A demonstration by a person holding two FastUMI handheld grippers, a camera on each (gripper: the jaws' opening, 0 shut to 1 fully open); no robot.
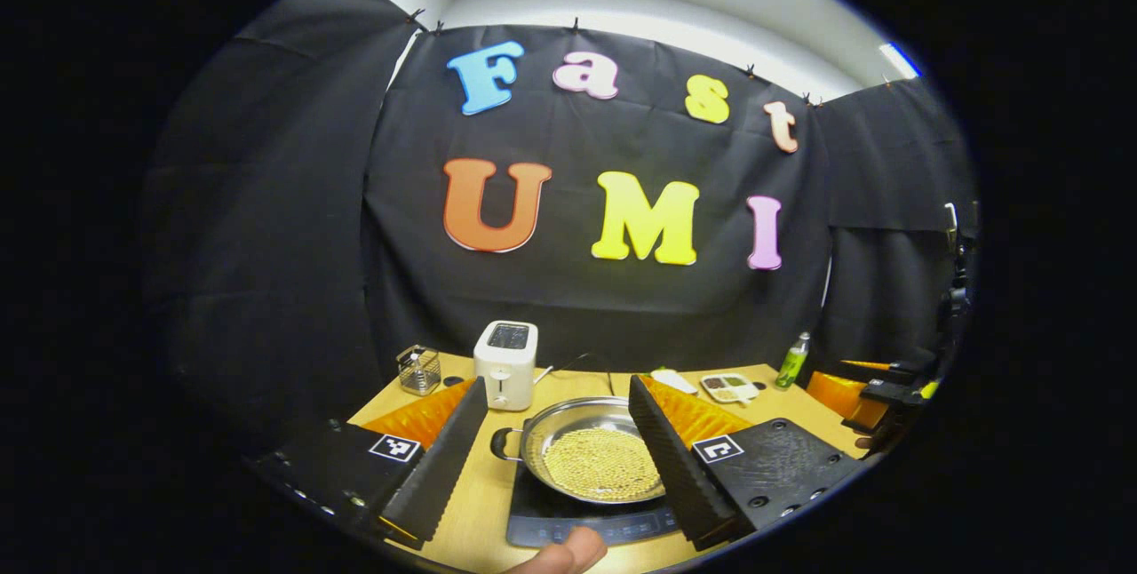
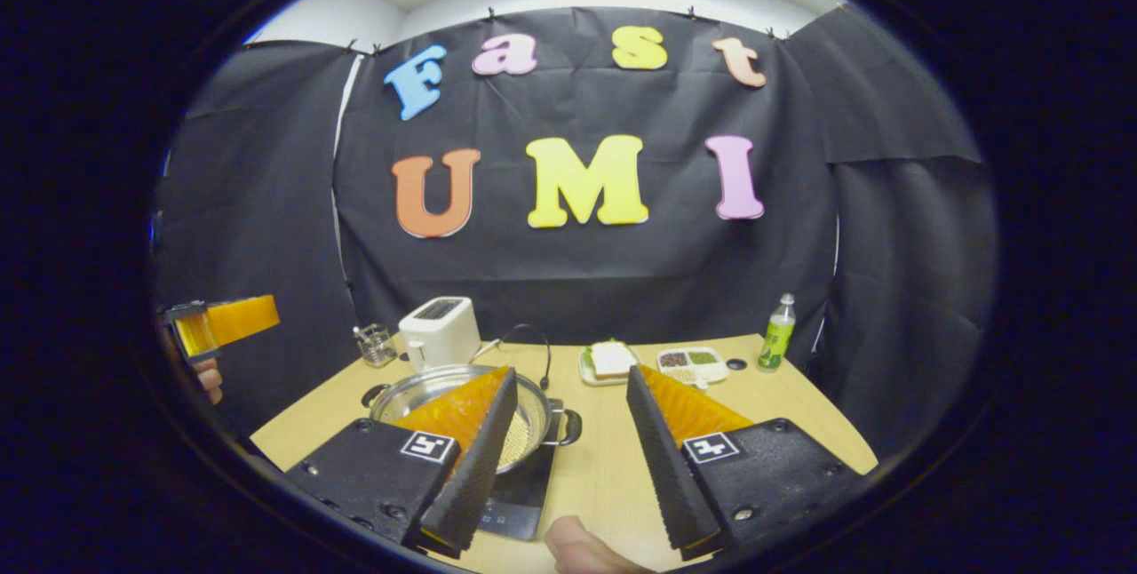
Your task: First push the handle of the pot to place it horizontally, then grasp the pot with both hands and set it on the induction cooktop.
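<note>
Table (image 2: 782, 418) has bare wood on its right half, clutter along the back edge: toaster (image 2: 435, 331), bottle (image 2: 779, 332). Induction cooktop (image 1: 568, 516) sits near the front edge, pot (image 1: 591, 458) of grains on it. Left tongs (image 1: 555, 441) open, above the pot, not touching. Right tongs (image 2: 568, 432) open, pot to their left.

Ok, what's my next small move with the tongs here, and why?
Probably just ease both tongs back and stop. The pot sits on the cooktop with its handles out to the sides, and the left tongs and right tongs are open, holding nothing. The job looks done.
</note>
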